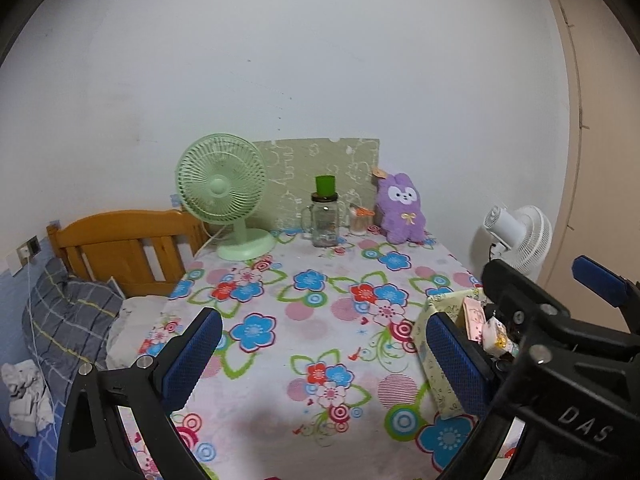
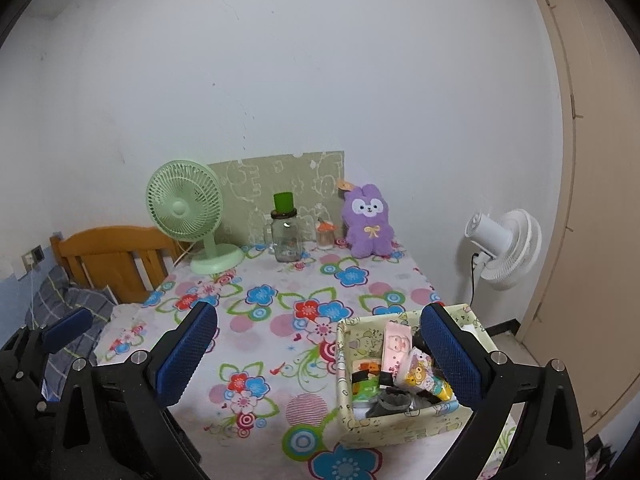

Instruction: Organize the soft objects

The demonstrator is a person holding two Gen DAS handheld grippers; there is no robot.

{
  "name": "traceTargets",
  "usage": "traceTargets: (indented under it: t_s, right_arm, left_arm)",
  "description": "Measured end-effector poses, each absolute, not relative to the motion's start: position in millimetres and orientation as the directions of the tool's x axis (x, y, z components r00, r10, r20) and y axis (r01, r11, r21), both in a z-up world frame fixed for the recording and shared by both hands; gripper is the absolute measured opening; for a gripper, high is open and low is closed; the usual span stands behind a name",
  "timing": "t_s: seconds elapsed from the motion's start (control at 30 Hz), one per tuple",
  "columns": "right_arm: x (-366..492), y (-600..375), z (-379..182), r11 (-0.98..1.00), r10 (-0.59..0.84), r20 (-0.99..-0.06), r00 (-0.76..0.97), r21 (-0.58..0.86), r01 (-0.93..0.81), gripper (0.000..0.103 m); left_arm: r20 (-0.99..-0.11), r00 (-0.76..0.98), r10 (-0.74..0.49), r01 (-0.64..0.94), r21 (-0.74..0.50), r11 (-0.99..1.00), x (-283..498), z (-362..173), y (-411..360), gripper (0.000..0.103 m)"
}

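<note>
A purple plush bunny sits upright at the far edge of the flowered table, against the wall; it also shows in the right wrist view. A pale patterned fabric box stands at the near right, filled with several small soft items and packets; its side shows in the left wrist view. My left gripper is open and empty above the table's near middle. My right gripper is open and empty, its right finger over the box.
A green desk fan, a glass jar with a green cup on it and a small cup stand along the back. A white fan stands right of the table. A wooden bed with bedding lies left.
</note>
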State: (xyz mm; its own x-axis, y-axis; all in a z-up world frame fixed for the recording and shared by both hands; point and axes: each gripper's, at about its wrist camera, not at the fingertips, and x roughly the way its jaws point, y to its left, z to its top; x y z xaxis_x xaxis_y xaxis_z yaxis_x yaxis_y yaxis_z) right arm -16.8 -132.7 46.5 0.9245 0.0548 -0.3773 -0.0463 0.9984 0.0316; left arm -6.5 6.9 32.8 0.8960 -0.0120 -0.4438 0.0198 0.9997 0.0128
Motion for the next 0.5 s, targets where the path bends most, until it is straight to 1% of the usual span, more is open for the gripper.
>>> traceTargets:
  t_s: [0.23, 0.5]
  right_arm:
    - [-28.6, -129.1, 48.8, 0.997, 0.068, -0.359, 0.931, 0.047, -0.055, 0.103]
    - [-35.7, -127.5, 49.5, 0.998, 0.064, -0.352, 0.934, 0.042, -0.053, 0.103]
  left_arm:
    - [-0.424, 0.905, 0.017, -0.015, 0.008, 1.000, -19.7, 37.3, 23.7, 0.103]
    - [-0.421, 0.907, 0.017, -0.019, -0.001, 1.000, -25.6, 36.8, 28.6, 0.103]
